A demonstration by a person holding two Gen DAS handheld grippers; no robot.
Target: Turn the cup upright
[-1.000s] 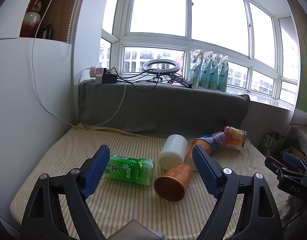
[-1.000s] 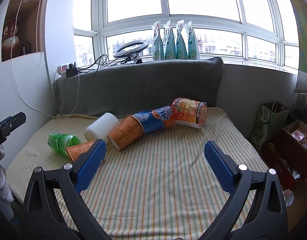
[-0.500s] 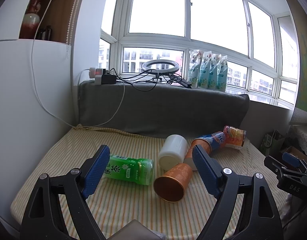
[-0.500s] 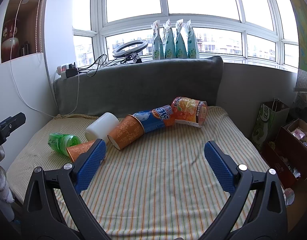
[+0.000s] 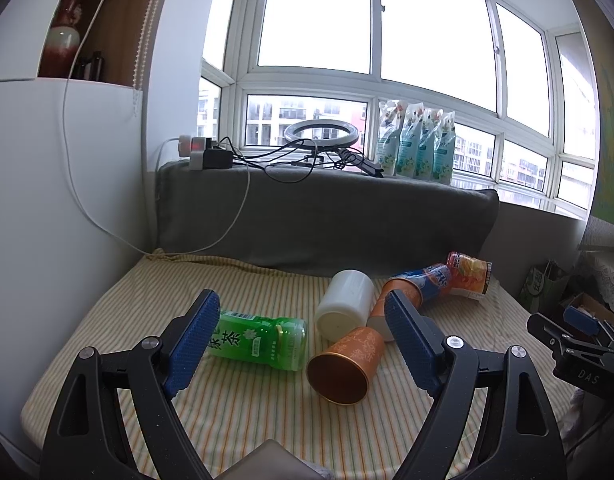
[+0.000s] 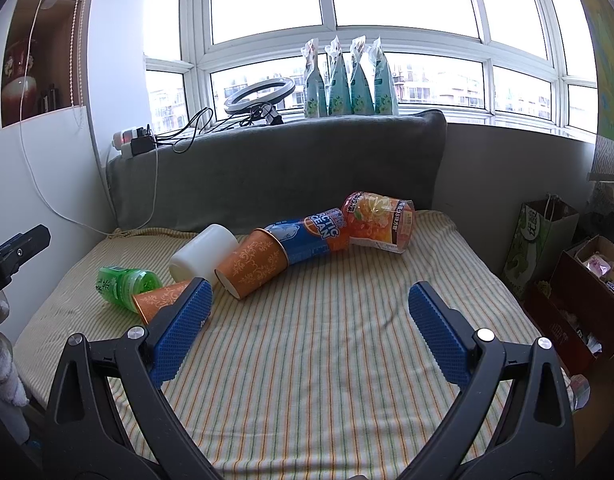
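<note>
A small orange patterned cup (image 5: pixel 344 362) lies on its side on the striped cloth, its open mouth toward me; in the right wrist view (image 6: pixel 161 300) it is partly hidden behind the left finger. A larger orange patterned cup (image 6: pixel 253 267) also lies on its side, beside a white cup (image 6: pixel 203 255) on its side. My left gripper (image 5: pixel 303 328) is open and empty, just short of the small cup. My right gripper (image 6: pixel 309 316) is open and empty over bare cloth, right of the cups.
A green tea bottle (image 5: pixel 259 340), a blue can (image 6: pixel 307 236) and an orange snack pack (image 6: pixel 381 222) lie on the striped cloth (image 6: pixel 327 360). A grey cushion (image 6: pixel 287 168) backs the surface. Boxes and a bag (image 6: pixel 543 244) stand on the right.
</note>
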